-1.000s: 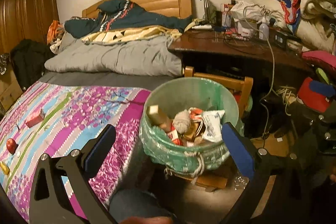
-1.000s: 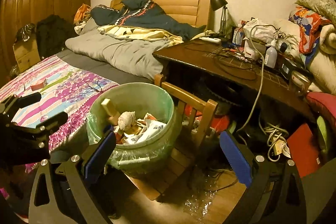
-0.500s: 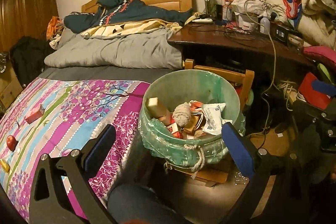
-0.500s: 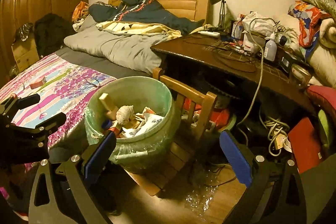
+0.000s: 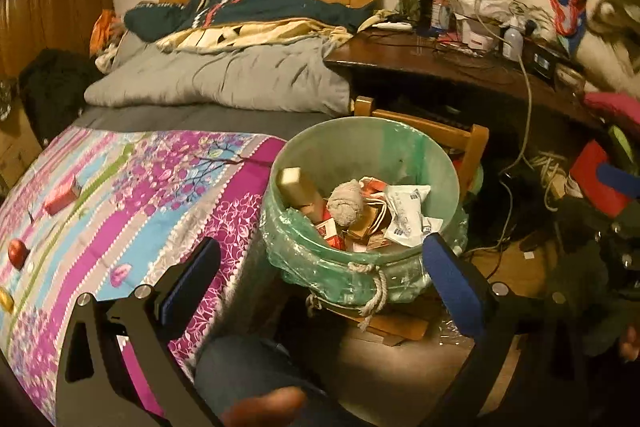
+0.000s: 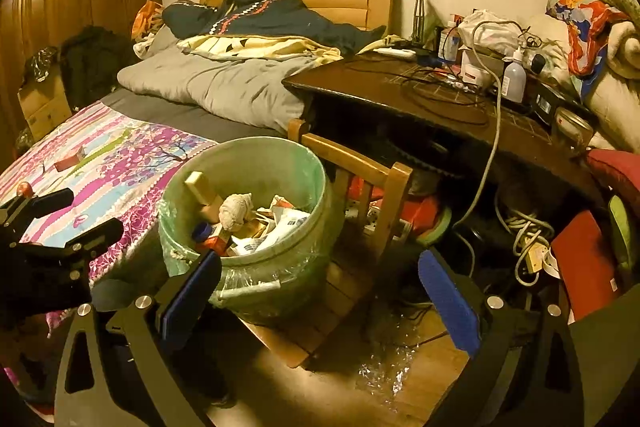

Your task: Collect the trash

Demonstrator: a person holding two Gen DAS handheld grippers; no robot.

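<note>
Dim warm yellow light, deep floor shadows, fisheye-warped dark edges

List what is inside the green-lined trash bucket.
In the bucket: a tan block, a wadded beige cloth ball, a white printed wrapper, red and brown cartons. Anything beneath that pile is covered.

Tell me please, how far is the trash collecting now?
Done: the green bin already holds boxes and wrappers. In hand: nothing; the left claw and right claw are open and empty. Left: a red box, a red ball and a small yellow item lie on the bedspread.
</note>
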